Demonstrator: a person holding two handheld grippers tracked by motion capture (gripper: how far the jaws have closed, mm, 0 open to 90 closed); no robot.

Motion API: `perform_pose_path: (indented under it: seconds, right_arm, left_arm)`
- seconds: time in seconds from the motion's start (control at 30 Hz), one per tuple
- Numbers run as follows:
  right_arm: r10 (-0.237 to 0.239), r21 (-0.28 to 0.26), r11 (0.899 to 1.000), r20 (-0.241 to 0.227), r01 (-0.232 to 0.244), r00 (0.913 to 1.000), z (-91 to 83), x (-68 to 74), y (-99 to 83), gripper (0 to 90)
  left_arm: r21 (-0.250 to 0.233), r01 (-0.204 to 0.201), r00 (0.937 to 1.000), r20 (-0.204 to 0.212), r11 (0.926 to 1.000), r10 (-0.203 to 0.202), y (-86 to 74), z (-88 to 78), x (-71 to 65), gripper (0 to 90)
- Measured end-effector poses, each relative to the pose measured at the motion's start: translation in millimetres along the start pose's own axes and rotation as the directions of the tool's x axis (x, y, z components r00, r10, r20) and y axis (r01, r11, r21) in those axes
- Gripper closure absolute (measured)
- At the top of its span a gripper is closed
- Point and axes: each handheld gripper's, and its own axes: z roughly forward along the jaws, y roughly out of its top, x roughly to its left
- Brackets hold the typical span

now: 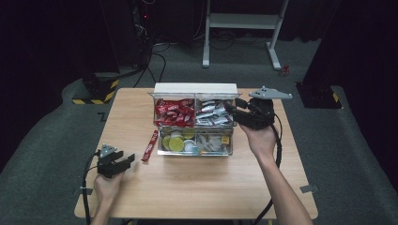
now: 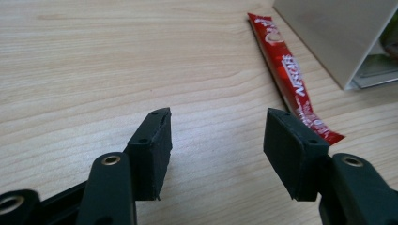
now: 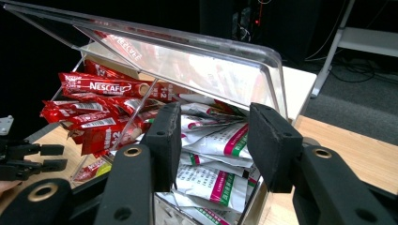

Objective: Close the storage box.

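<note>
Sachets fill a clear plastic organiser box (image 1: 195,150) that sits near the middle of a wooden table (image 1: 197,187), toward its far edge. The box has four compartments. The far left one holds red coffee sachets (image 1: 174,112), the far right one holds white sachets with green and pink print (image 1: 212,112), the near left one holds small round yellow-green and white capsules (image 1: 177,140), and the contents of the near right one are too small to tell. The clear lid (image 3: 187,61) stands raised at the back.

One loose red stick sachet (image 1: 150,145) lies flat on the table just beside the box's left wall, apart from it.

The left gripper (image 1: 123,161), held in the person's left hand (image 1: 107,185), hovers low over the table near the front left. Its jaws stand wide apart with nothing between them. In the left gripper view the near end of the loose sachet lies just beyond the right-hand jaw.

The right gripper (image 1: 232,110), held in the person's right hand (image 1: 259,138), reaches in from the right side of the box. Its jaws are apart and empty, poised just above the white sachets in the far right compartment.
</note>
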Motion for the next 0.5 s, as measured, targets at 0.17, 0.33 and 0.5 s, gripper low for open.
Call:
perform_pose_path:
  seconds: [0.17,0.33,0.5]
  right_arm:
    - [0.005,-0.001,1.000,-0.001,-0.005,1.0000,-1.5,-0.9,-1.7,54.8]
    - [0.001,0.002,1.000,-0.003,-0.001,1.0000,-3.0,-0.6,-3.9,54.4]
    - [0.005,0.011,1.000,-0.008,-0.005,1.0000,-4.9,-2.7,-7.3,54.0]
  left_arm:
    - [0.018,-0.003,0.9997,-0.024,0.9998,0.004,-4.5,3.7,1.7,42.2]
    - [0.028,0.002,0.9999,-0.015,0.9996,-0.002,-5.2,5.6,3.7,41.0]
    - [0.036,-0.017,0.9992,-0.034,0.9992,0.018,-5.0,6.7,0.4,39.5]
